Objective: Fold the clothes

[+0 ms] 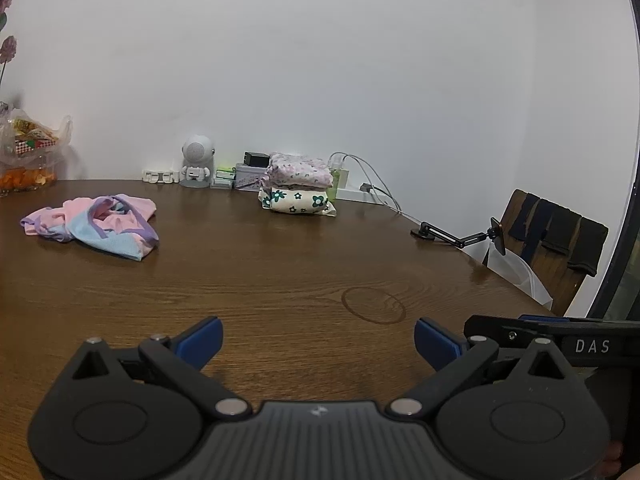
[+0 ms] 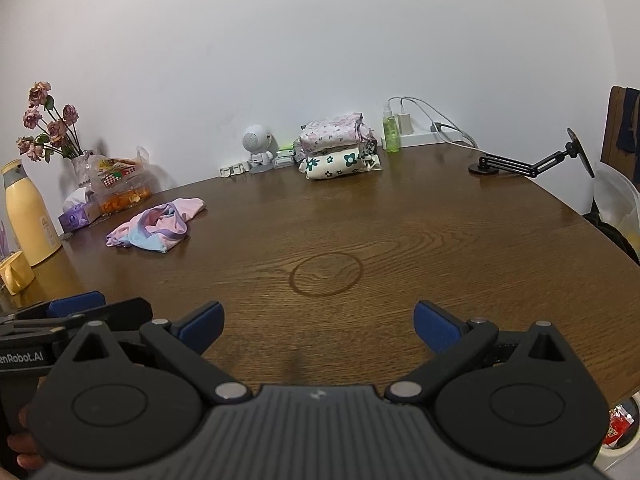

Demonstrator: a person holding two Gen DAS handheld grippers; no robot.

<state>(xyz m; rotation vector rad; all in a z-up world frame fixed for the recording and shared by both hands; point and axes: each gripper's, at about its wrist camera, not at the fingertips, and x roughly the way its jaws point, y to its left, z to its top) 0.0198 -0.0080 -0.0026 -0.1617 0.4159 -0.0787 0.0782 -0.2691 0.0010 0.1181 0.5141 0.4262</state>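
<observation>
A crumpled pink, blue and purple garment (image 1: 96, 220) (image 2: 154, 226) lies on the brown wooden table (image 1: 304, 272) (image 2: 440, 240) at the left. By the back wall sits a stack of two folded clothes (image 1: 298, 188) (image 2: 340, 152), a lilac flowered one on a cream one with green flowers. My left gripper (image 1: 318, 344) is open over the table's near edge, nothing between its blue pads. My right gripper (image 2: 318, 326) is open too, empty, beside the left one and far from the garment.
A small robot-shaped speaker (image 1: 196, 166) (image 2: 258, 148), small boxes, a green spray bottle (image 2: 390, 130) and charger cables line the back wall. A black phone arm (image 1: 460, 236) (image 2: 528, 162) stands at the right. A vase of flowers (image 2: 52, 128), snack bag, tissue pack, yellow flask (image 2: 28, 216) and mug crowd the left. A chair (image 1: 552, 240) stands at the right.
</observation>
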